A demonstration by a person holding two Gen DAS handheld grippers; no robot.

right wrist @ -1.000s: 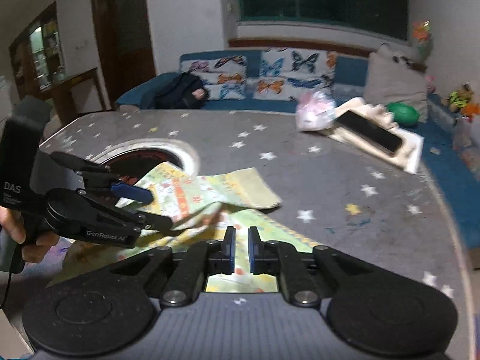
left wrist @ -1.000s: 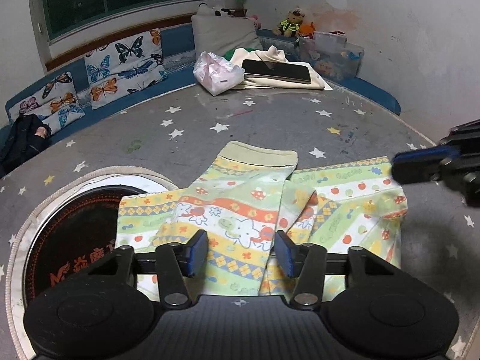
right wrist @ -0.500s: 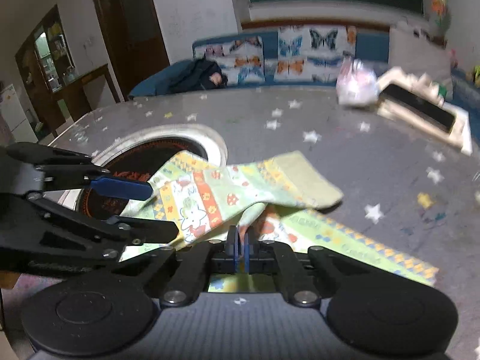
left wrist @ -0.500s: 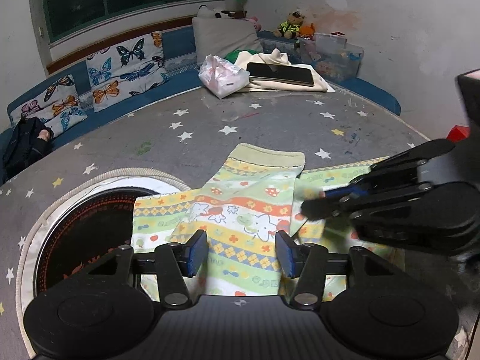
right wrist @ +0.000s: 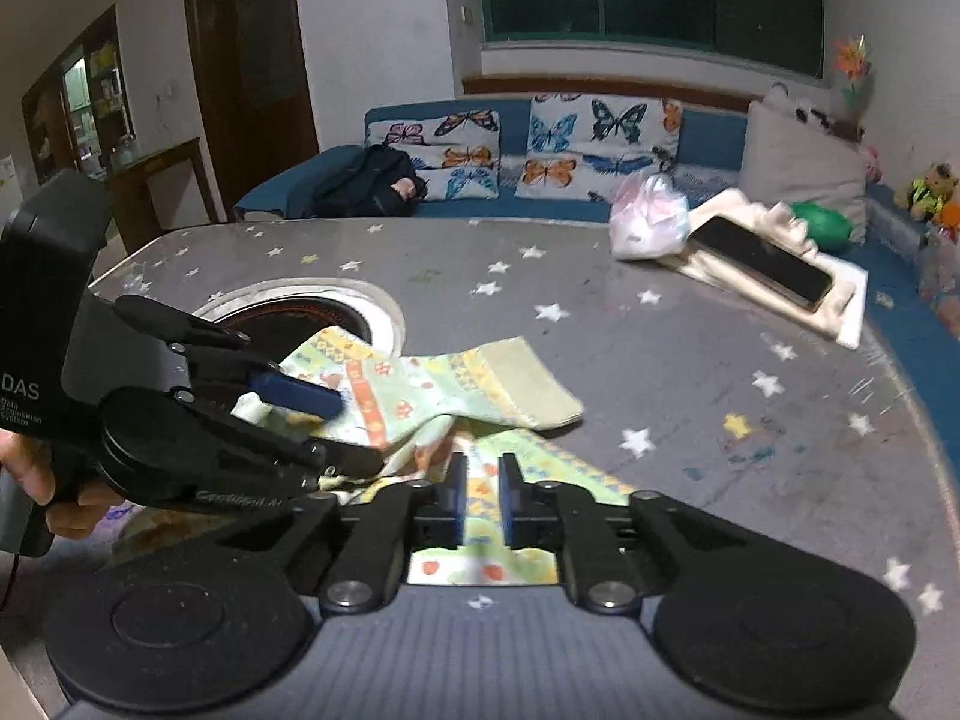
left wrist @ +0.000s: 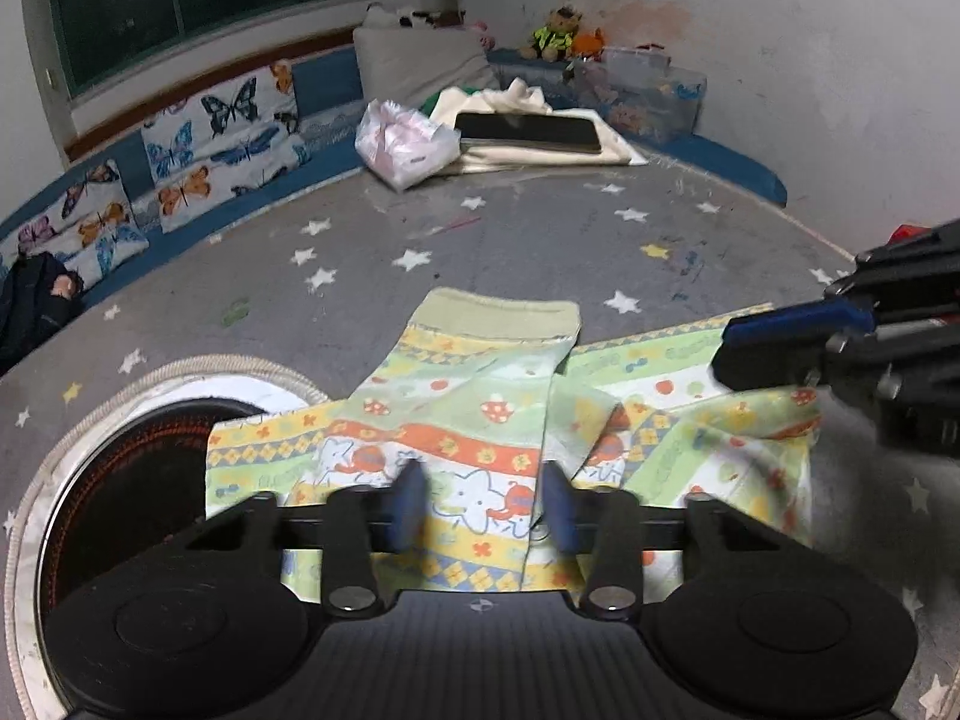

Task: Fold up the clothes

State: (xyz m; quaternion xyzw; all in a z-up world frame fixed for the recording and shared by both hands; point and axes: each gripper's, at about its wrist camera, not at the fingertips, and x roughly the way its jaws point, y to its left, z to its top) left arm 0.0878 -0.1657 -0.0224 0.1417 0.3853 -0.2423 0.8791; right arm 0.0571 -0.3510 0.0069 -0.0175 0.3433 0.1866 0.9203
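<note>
The left gripper (left wrist: 480, 510) is seen with its blue pads spread wide, nothing between them, poised low over the near edge of the patterned garment (left wrist: 456, 420). The right gripper (right wrist: 480, 498) is shown with its pads drawn to a narrow gap; printed cloth is visible through that gap, but whether any fabric is pinched cannot be told. In the left wrist view the right gripper (left wrist: 780, 348) is seen at the right edge, above the garment's right portion. In the right wrist view the left gripper (right wrist: 312, 420) is held by a hand (right wrist: 36, 480) at the left, over the garment's left side.

The garment (right wrist: 420, 384), printed in green, yellow and orange bands with small animal figures, lies on the grey star-printed table (left wrist: 540, 240). One part with a plain green cuff is laid over the rest; its left corner overlaps a round dark inset (left wrist: 120, 480) in the table. At the table's far side, a pink-white plastic bag (left wrist: 402, 144) is seen beside a dark flat device (left wrist: 528, 132) resting on cream cloth. A blue bench with butterfly cushions (right wrist: 600, 144) lies beyond the table.
</note>
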